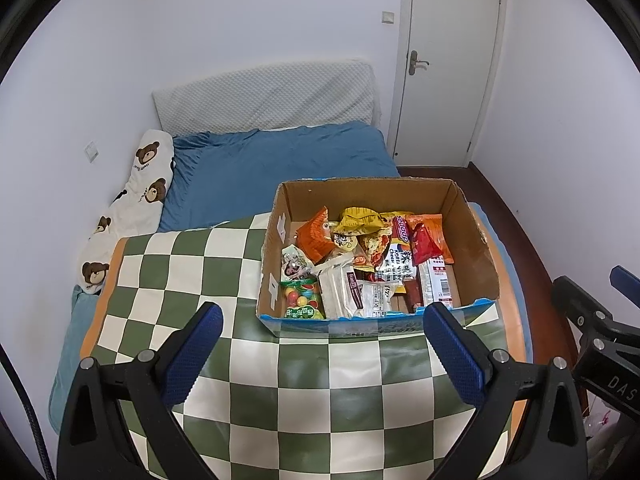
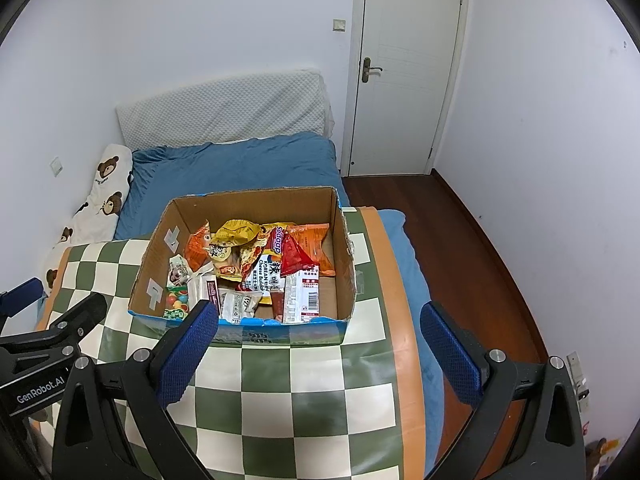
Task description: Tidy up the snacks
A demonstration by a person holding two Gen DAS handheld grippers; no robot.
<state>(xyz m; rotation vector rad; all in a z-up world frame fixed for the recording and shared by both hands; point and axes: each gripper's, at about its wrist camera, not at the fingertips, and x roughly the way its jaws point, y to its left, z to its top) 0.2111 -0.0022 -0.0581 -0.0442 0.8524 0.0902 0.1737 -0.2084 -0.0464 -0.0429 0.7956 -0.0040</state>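
An open cardboard box (image 1: 476, 248) (image 2: 344, 264) stands on a green-and-white checkered cloth (image 1: 240, 360) (image 2: 280, 400). It holds several snack packets: a yellow bag (image 1: 358, 218) (image 2: 236, 232), an orange bag (image 1: 316, 232), a red packet (image 1: 424, 240) (image 2: 294, 258), a candy bag (image 1: 302, 296) (image 2: 178, 300) and white wrapped bars (image 1: 340, 288). My left gripper (image 1: 324, 320) is open and empty, just before the box's near wall. My right gripper (image 2: 320, 328) is open and empty, at the box's near right corner. The right gripper shows at the left wrist view's right edge (image 1: 600, 328).
A bed with a blue sheet (image 1: 280, 172) (image 2: 240, 172), a bear-print pillow (image 1: 128, 208) and a white cushion (image 1: 264, 96) lies behind the cloth. A white door (image 1: 448, 56) (image 2: 408, 64) stands at the back right. Dark wood floor (image 2: 460, 240) lies to the right.
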